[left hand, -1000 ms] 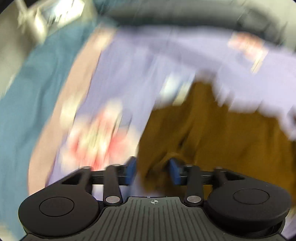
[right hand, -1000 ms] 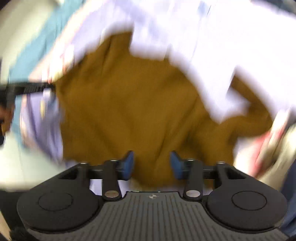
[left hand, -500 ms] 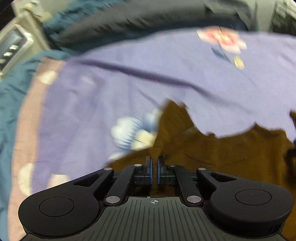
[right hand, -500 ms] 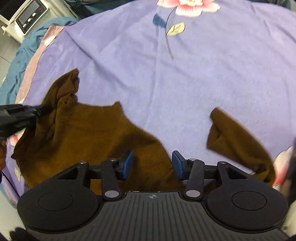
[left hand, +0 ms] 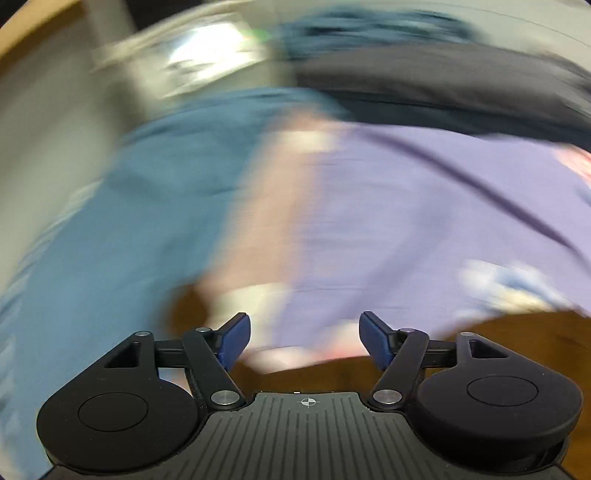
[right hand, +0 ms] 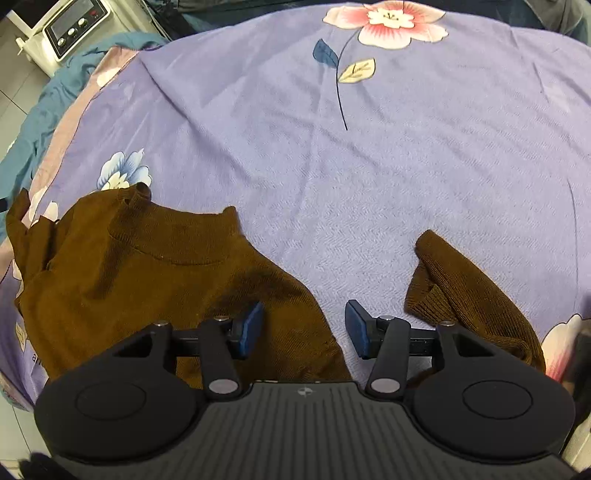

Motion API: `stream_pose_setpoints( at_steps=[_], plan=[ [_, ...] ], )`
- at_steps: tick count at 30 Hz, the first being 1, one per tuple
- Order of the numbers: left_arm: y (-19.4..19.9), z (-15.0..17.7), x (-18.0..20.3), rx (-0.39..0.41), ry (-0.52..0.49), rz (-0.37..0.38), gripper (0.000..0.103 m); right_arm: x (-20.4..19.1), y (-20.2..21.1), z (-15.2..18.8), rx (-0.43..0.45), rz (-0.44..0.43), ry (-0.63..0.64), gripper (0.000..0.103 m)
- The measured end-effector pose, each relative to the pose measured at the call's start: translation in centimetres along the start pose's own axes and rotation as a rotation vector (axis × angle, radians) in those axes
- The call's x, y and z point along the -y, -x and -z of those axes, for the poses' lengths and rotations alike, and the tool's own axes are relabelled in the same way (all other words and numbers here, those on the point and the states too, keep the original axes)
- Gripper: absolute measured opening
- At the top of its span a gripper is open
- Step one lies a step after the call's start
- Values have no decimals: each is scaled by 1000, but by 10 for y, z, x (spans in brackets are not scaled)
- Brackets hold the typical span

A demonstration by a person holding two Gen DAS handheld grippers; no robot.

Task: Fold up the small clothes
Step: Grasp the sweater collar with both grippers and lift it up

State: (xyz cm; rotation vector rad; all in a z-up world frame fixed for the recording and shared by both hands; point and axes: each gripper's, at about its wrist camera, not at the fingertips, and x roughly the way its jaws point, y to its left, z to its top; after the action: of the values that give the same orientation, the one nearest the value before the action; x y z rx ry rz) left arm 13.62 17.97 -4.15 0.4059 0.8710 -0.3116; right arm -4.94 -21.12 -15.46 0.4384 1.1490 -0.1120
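A brown knitted sweater lies spread on a purple flowered bedspread, collar towards the far side. One of its sleeves is bent up on the right. My right gripper hovers open over the sweater's right shoulder edge, with its left pad above the fabric and its right pad above the bedspread. The left wrist view is blurred. In it my left gripper has its jaws opening wide with nothing between them, over the bedspread's left border. Brown sweater cloth shows at the lower right of that view.
A teal blanket hangs off the bed's left side, beyond a pink border strip. A white appliance with a display stands at the far left. Dark cloth lies along the far edge.
My left gripper, shut on the sweater's upper edge half a second ago, has let go, opened wide and swung left. The sweater has settled flatter. The right gripper has hardly moved.
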Motion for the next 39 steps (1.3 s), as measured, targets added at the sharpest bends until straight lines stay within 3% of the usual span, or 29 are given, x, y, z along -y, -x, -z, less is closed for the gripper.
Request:
stream_pose_setpoints(
  at_steps=[2, 5, 8, 10, 11, 13, 16, 17, 18, 19, 20, 21, 24, 28, 36, 39],
  plan=[
    [-16, -6, 41, 31, -165, 130, 103, 0, 0, -1, 8, -12, 13, 54],
    [-42, -13, 96, 27, -359, 267, 103, -4, -1, -1, 12, -22, 48, 54],
    [-61, -15, 131, 29, -532, 313, 103, -8, -3, -3, 31, -23, 70, 54],
    [-71, -10, 142, -34, -616, 379, 103, -9, -7, -5, 27, -22, 63, 55],
    [-74, -8, 144, -64, -639, 420, 103, -11, -8, -5, 30, -23, 64, 56],
    [-72, -4, 144, -58, -644, 433, 103, -17, -9, -3, 29, -38, 91, 56],
    [-67, 0, 137, -83, -619, 478, 102, -31, -10, 5, 38, 1, 178, 41],
    [-65, 2, 138, -84, -623, 482, 91, -34, -10, 8, 46, 20, 205, 30],
    [-63, 3, 138, -77, -643, 478, 88, -35, -9, 10, 48, 18, 213, 22],
    [-60, 6, 140, -63, -668, 462, 77, -33, -9, 11, 42, -6, 193, 6],
    [-57, 9, 141, -55, -691, 446, 55, -31, -7, 12, 41, -22, 165, 6],
    [-55, 12, 142, -49, -706, 432, 41, -29, -5, 14, 48, -25, 149, 6],
    [-41, 16, 139, -17, -686, 394, 41, -27, 6, 20, 75, -14, 120, 6],
    [2, 2, 121, 102, -534, 350, 42, -29, 43, 18, 189, -17, 105, 6],
    [105, -63, 105, 453, -245, 291, 42, -28, 159, -35, 575, -33, 107, 5],
    [143, -82, 110, 567, -180, 266, 43, -21, 201, -46, 677, -96, 67, 5]
  ],
)
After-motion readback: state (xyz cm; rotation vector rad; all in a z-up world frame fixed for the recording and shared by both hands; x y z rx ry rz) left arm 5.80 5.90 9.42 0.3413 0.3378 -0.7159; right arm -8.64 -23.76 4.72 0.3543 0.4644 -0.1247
